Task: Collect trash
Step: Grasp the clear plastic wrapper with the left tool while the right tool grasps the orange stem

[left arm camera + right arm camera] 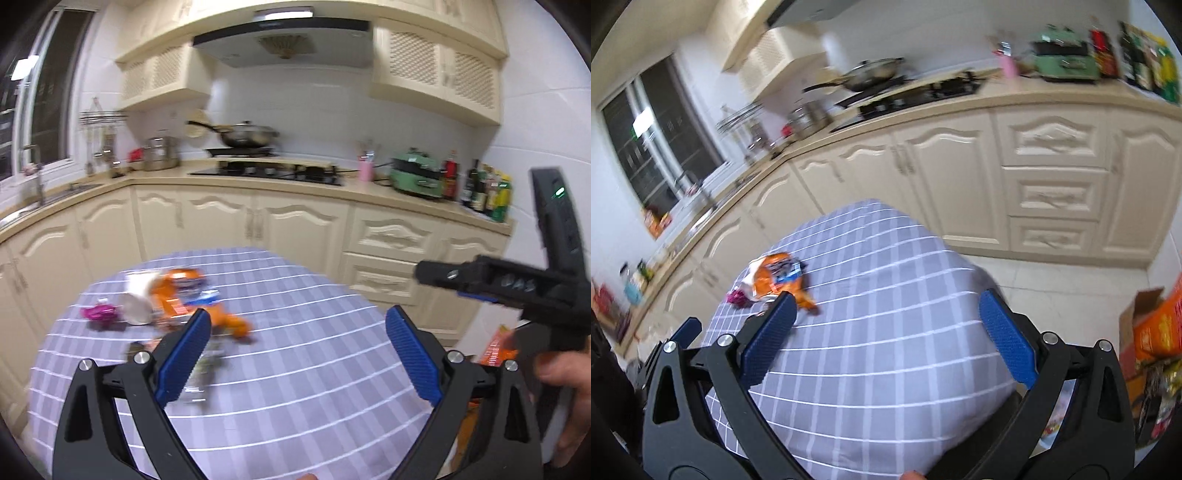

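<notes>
Trash lies on the far left of a table with a grey checked cloth [314, 350]: an orange snack bag [177, 291], a white paper cup [138, 301] on its side, a magenta foil wrapper [99, 312], an orange peel piece [238, 326] and a clear wrapper [201, 373]. My left gripper [299, 332] is open above the table, with its left finger over the clear wrapper. In the left wrist view, the right gripper's body [517, 284] shows side-on at the right, held by a hand [569, 384]. My right gripper [886, 321] is open and empty over the cloth [886, 350]; the orange bag [779, 277] and magenta wrapper [738, 297] lie beyond its left finger.
Cream kitchen cabinets [295, 221] and a counter with a hob, a wok [243, 134], a green appliance [417, 175] and bottles [487, 192] run behind the table. A sink [48, 195] is at the left. Cardboard boxes [1152, 325] stand on the floor at the right.
</notes>
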Demonstrator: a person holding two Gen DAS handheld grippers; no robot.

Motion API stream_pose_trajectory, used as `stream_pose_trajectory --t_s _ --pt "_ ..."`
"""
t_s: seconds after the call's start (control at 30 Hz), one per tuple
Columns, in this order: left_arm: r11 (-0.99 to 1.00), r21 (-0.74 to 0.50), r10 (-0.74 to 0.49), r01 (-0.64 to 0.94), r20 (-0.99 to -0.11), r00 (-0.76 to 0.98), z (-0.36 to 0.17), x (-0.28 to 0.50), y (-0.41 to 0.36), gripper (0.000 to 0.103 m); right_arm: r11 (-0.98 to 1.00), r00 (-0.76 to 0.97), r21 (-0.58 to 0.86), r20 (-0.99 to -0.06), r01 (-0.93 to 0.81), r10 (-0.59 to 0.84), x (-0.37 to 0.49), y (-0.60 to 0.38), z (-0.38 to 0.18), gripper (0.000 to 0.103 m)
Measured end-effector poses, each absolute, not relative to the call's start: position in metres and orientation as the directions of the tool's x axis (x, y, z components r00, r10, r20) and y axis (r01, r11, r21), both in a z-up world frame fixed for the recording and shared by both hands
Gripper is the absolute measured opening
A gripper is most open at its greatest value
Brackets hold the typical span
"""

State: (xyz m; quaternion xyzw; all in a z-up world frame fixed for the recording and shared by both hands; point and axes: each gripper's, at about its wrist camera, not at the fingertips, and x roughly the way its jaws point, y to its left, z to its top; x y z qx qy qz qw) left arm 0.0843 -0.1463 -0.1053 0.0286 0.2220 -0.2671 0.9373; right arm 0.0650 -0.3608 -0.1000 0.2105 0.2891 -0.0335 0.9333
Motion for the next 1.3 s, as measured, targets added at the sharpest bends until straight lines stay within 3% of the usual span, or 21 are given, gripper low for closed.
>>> stream_pose_trajectory --t_s 0.33,0.53,0.6,0.77,0.8,0.93,1.3 --pt "0.916 -0.012 -0.344 0.402 -0.541 0.768 -0.149 0.148 -0.098 0.093 0.93 0.789 0.356 -0.596 0.093 0.149 0.118 -0.301 -0.121 0.097" --pt "0.899 -0.005 -0.351 0.438 -0.606 0.714 -0.173 0.179 -0.111 0.093 0.924 0.763 0.367 -0.626 0.106 0.161 0.134 -0.297 -0.14 0.097" --pt "0.89 -0.004 -0.356 0.455 -0.63 0.69 -0.178 0.188 -0.118 0.086 0.922 0.755 0.37 -0.635 0.112 0.163 0.137 -0.299 -0.146 0.097" --pt "0.867 -0.068 -0.394 0.493 -0.699 0.597 -0.193 0.21 -0.126 0.029 0.917 0.745 0.379 -0.645 0.122 0.168 0.14 -0.302 -0.153 0.097" --pt "0.864 -0.079 -0.398 0.498 -0.712 0.579 -0.196 0.213 -0.127 0.022 0.917 0.745 0.38 -0.645 0.12 0.17 0.139 -0.301 -0.153 0.097" --pt "0.859 -0.103 -0.43 0.502 -0.677 0.597 -0.192 0.207 -0.12 0.016 0.919 0.738 0.381 -0.648 0.103 0.186 0.142 -0.295 -0.154 0.097" --pt "0.916 -0.198 -0.398 0.35 -0.567 0.721 -0.17 0.174 -0.055 0.016 0.941 0.672 0.337 -0.702 0.022 0.236 0.182 -0.246 -0.181 0.095"
